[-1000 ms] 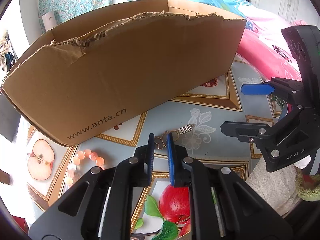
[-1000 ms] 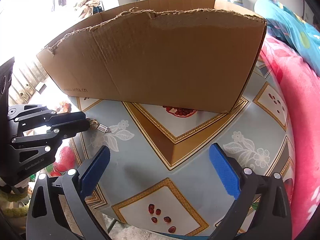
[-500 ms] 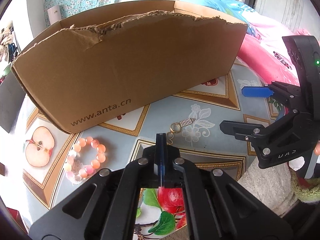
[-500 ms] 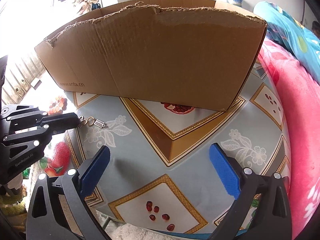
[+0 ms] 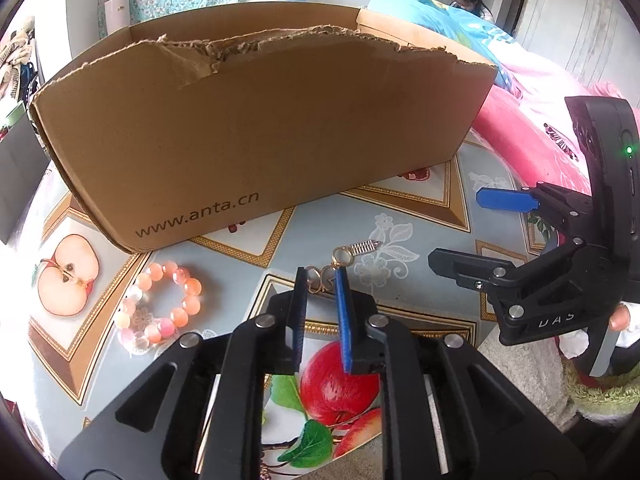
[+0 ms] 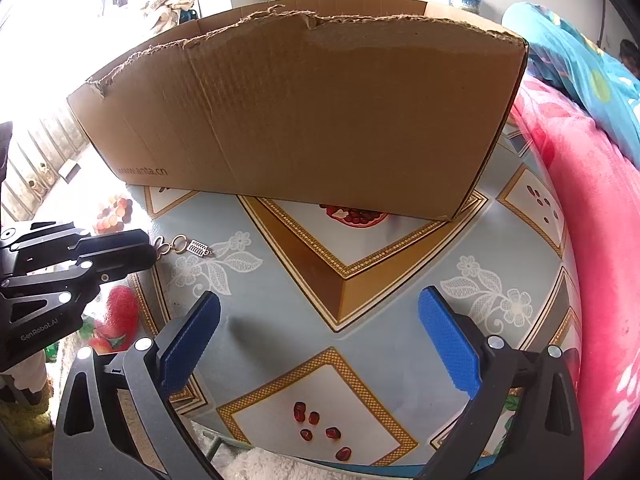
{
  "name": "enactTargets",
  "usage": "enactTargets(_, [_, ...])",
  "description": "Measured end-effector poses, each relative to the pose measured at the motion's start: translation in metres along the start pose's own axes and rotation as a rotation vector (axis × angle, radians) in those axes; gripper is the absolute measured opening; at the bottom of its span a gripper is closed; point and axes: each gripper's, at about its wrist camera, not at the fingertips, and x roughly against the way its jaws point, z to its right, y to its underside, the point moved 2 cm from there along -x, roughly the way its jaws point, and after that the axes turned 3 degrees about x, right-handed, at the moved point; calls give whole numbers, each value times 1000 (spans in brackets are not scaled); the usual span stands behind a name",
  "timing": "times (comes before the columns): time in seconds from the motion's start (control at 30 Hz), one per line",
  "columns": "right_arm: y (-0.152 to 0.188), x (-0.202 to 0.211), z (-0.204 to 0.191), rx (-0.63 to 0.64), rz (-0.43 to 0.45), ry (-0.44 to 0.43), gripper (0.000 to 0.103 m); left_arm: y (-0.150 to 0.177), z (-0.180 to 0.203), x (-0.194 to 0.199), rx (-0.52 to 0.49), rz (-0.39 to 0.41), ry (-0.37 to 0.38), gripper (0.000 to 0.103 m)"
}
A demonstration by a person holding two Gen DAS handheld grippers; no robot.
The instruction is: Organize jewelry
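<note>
Blocking the tablecloth (image 5: 400, 208), a cardboard box (image 5: 260, 120); left hand-held gripper (image 5: 322, 280) opening narrowly around a gold chain (image 5: 340, 258).

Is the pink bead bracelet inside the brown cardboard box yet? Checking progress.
No, the pink bead bracelet lies on the patterned tablecloth before the brown cardboard box.

— Position of the box?
— Cardboard box (image 5: 260, 132) stands on the table (image 5: 432, 280), at the back.
— And before it?
— Bead bracelet (image 5: 160, 304) to the left, chain charm (image 5: 348, 258) to the right, well apart.
</note>
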Motion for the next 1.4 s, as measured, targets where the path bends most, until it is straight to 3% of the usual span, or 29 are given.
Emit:
enactTargets(0.27, [0,-1,-2,-9,7,7,97,-7,4,-7,30,-13,-31,18])
enactTargets(0.4, [0,-2,-1,-13,11,3,97,-9,12,-10,-5,-17,-96,18])
enactTargets(0.73, [0,1,4,-29,29,-14,97,-9,15,-11,-28,-11,-163,10])
enactTargets(1.2, [8,10,17,-67,71,-55,97,1,-2,0,-28,12,-126,3])
enactTargets(1.4, [11,15,22,-69,78,-59,97,4,-6,14,9,42,-60,2])
